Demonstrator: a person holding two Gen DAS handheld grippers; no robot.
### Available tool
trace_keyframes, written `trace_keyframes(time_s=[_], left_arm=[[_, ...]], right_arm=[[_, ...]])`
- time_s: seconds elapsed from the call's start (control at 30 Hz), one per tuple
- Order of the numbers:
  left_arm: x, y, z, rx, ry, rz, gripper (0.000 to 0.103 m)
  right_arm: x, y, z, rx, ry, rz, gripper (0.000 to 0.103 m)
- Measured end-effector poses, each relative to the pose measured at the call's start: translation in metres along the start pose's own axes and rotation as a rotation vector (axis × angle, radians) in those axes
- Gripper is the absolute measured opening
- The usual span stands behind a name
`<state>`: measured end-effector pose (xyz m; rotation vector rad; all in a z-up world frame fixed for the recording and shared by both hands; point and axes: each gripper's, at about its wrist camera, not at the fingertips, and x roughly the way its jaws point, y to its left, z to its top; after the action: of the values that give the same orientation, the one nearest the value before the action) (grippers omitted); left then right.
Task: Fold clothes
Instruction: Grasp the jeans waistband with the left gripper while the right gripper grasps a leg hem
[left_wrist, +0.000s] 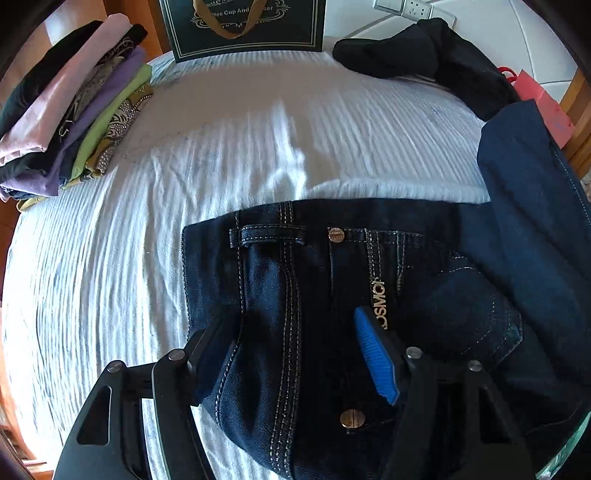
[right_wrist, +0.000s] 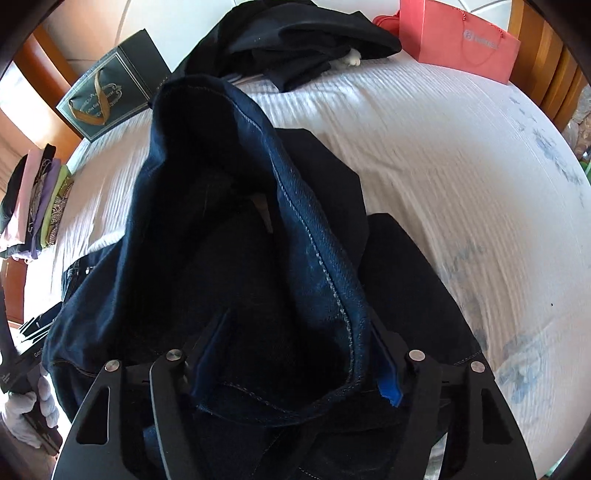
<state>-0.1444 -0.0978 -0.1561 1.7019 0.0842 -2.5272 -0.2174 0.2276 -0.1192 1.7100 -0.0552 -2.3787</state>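
Note:
Dark blue jeans (left_wrist: 314, 295) lie on the white bedsheet (left_wrist: 184, 166), waistband toward the far side. My left gripper (left_wrist: 295, 339) is over the waist area; its jaws stand wide apart with denim bunched between them, and the blue pad (left_wrist: 373, 354) of the right finger shows bare. A trouser leg (left_wrist: 528, 206) rises at the right. In the right wrist view that leg (right_wrist: 258, 229) is lifted and fills the view. My right gripper (right_wrist: 291, 350) has the leg's hem end between its fingers; its blue pad (right_wrist: 388, 384) presses the seam.
A stack of folded clothes (left_wrist: 74, 110) sits at the far left of the bed. A dark gift bag (left_wrist: 243, 26) stands at the head. A black garment (left_wrist: 424, 55) lies at the far right, a pink paper bag (right_wrist: 461, 40) beside it. Wooden bed frame (right_wrist: 546, 74) edges the right.

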Motion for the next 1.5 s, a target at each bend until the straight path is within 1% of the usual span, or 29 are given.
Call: trace_keyframes(time_s=[0.03,0.07,0.1,0.13,0.17,0.27,0.37,0.5,0.63,0.7,0.73,0.8,0.87,0.93,1.03,1.1,1.13,1.2,1.3,1.33,1.4,1.47,1.5], left_arm=[[-0.002,-0.003,0.000,0.008,-0.008,0.011,0.056],[-0.003,-0.005,0.000,0.016,-0.016,0.021,0.035],[-0.006,-0.007,0.001,0.024,-0.023,0.034,0.015],[-0.009,-0.007,0.002,0.025,-0.032,0.043,0.015],[-0.015,-0.005,0.003,0.016,-0.051,0.031,0.012],[-0.042,0.008,0.004,-0.031,-0.106,0.001,0.011],[-0.071,0.019,0.004,-0.062,-0.159,-0.021,0.011],[-0.113,0.020,0.000,-0.033,-0.243,-0.039,0.010],[-0.151,0.010,-0.011,-0.016,-0.316,-0.072,0.010],[-0.157,0.004,-0.015,-0.007,-0.331,-0.057,0.010],[-0.156,0.000,-0.016,0.001,-0.329,-0.051,0.010],[-0.147,-0.005,-0.019,0.006,-0.310,-0.044,0.010],[-0.136,-0.009,-0.022,-0.002,-0.284,-0.042,0.010],[-0.125,-0.012,-0.027,-0.008,-0.258,-0.038,0.010],[-0.111,-0.014,-0.032,-0.014,-0.229,-0.047,0.013],[-0.103,-0.014,-0.032,-0.005,-0.214,-0.049,0.019],[-0.098,-0.013,-0.031,-0.001,-0.201,-0.049,0.020],[-0.084,-0.011,-0.027,0.009,-0.157,-0.045,0.028],[-0.068,0.000,-0.021,0.008,-0.141,-0.007,0.033],[-0.063,0.005,-0.018,0.004,-0.132,-0.012,0.035],[-0.051,0.013,-0.011,0.007,-0.097,-0.062,0.050],[-0.037,0.016,-0.007,0.039,-0.064,-0.050,0.055],[-0.030,0.016,-0.006,0.052,-0.046,-0.048,0.055]], right_arm=[[0.002,0.001,-0.001,-0.007,0.004,0.004,0.054],[0.005,0.002,-0.003,-0.014,0.008,0.009,0.050],[0.005,0.004,-0.004,-0.031,0.001,0.004,0.048],[0.004,0.008,-0.005,-0.055,-0.016,-0.010,0.040],[0.001,0.013,-0.007,-0.081,-0.033,-0.025,0.033],[-0.013,0.023,-0.009,-0.145,-0.094,-0.079,0.019],[-0.041,0.012,-0.007,-0.128,-0.190,-0.130,0.014],[-0.095,-0.025,-0.002,-0.056,-0.334,-0.212,0.014],[-0.151,-0.066,-0.013,0.017,-0.484,-0.352,0.014],[-0.178,-0.088,-0.021,0.066,-0.551,-0.438,0.014],[-0.188,-0.102,-0.025,0.093,-0.568,-0.469,0.014],[-0.203,-0.131,-0.030,0.150,-0.575,-0.509,0.014],[-0.204,-0.161,-0.038,0.204,-0.537,-0.509,0.014],[-0.190,-0.187,-0.051,0.243,-0.473,-0.488,0.014],[-0.161,-0.209,-0.074,0.257,-0.381,-0.465,0.014],[-0.144,-0.220,-0.088,0.260,-0.331,-0.453,0.014],[-0.140,-0.224,-0.094,0.258,-0.318,-0.450,0.014],[-0.137,-0.228,-0.096,0.247,-0.315,-0.449,0.014],[-0.138,-0.230,-0.093,0.217,-0.317,-0.457,0.014],[-0.137,-0.230,-0.091,0.213,-0.310,-0.463,0.015],[-0.136,-0.229,-0.089,0.227,-0.302,-0.464,0.015],[-0.136,-0.231,-0.093,0.268,-0.295,-0.457,0.017],[-0.135,-0.232,-0.095,0.292,-0.290,-0.453,0.018]])
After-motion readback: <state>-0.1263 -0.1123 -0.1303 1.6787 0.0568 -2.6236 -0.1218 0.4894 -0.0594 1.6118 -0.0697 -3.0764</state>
